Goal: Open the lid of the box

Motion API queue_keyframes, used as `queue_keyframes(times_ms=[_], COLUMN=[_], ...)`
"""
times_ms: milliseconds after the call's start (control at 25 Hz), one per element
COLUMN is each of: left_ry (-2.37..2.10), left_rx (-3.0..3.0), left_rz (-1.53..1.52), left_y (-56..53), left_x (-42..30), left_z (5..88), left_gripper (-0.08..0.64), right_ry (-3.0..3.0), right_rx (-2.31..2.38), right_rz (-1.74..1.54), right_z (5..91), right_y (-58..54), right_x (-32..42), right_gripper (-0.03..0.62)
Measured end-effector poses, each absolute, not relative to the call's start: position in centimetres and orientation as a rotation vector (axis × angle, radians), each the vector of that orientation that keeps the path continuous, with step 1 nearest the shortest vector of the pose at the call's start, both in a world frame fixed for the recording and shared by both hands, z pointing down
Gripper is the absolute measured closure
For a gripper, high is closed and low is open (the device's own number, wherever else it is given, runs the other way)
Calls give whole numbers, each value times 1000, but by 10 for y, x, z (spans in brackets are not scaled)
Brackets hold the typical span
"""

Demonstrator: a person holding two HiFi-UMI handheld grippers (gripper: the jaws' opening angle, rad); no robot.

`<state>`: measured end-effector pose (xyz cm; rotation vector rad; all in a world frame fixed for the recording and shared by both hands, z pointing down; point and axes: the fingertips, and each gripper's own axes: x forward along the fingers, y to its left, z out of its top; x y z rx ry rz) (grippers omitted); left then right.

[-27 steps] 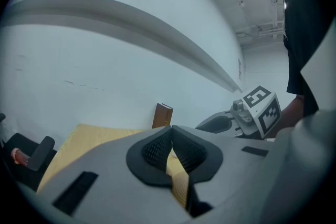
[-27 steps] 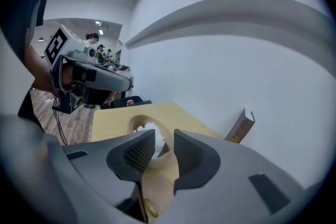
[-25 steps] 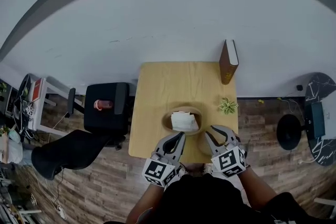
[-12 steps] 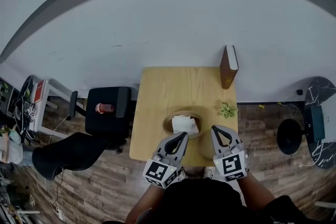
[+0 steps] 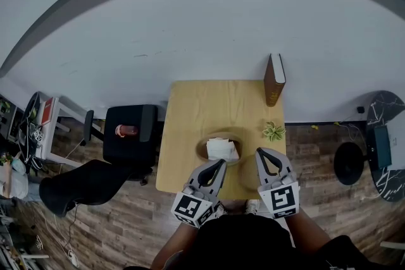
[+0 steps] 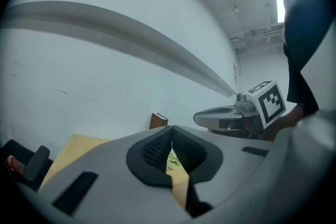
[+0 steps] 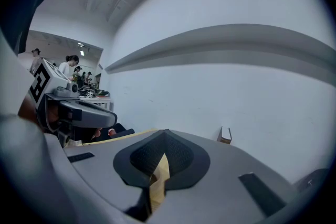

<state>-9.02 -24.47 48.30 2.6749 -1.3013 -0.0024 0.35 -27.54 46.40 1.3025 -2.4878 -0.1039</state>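
Observation:
A round wooden box point(image 5: 204, 147) stands uncovered on the wooden table point(image 5: 190, 110), with white paper point(image 5: 221, 148) showing inside. A darker wooden disc point(image 5: 244, 179), apparently its lid, lies flat on the table between my two grippers. My left gripper point(image 5: 221, 163) is shut and empty, its tip just short of the box's near rim. My right gripper point(image 5: 259, 152) is shut and empty too, to the right of the box and over the disc's right edge. In the left gripper view the pads point(image 6: 157, 147) meet; in the right gripper view the right gripper point(image 7: 164, 135) holds nothing.
A brown book point(image 5: 274, 78) stands upright at the table's far right edge. A small green plant point(image 5: 274, 131) sits right of the box. A black chair point(image 5: 126, 129) with a red object stands left of the table, and a black stool point(image 5: 348, 162) right.
My right gripper's jaws have gone from open to shut with nothing in them. Both grippers have drawn slightly back toward me, away from the box.

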Motion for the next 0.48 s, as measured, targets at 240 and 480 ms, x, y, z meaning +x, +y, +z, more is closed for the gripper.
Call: queue_keyframes(times_ms=[240,480], left_ry=[-1317,-1311], left_rx=[2676,2672], left_rz=[-5,-17], left_y=[-244,-244], left_x=[-92,-87], left_z=[479,479], left_gripper=[541,541], right_ry=[-2490,-2494], right_rx=[1309,1304], right_rz=[-113,-115], right_z=[461,462], right_y=[-275,-276], right_x=[6,10], right_gripper=[574,574])
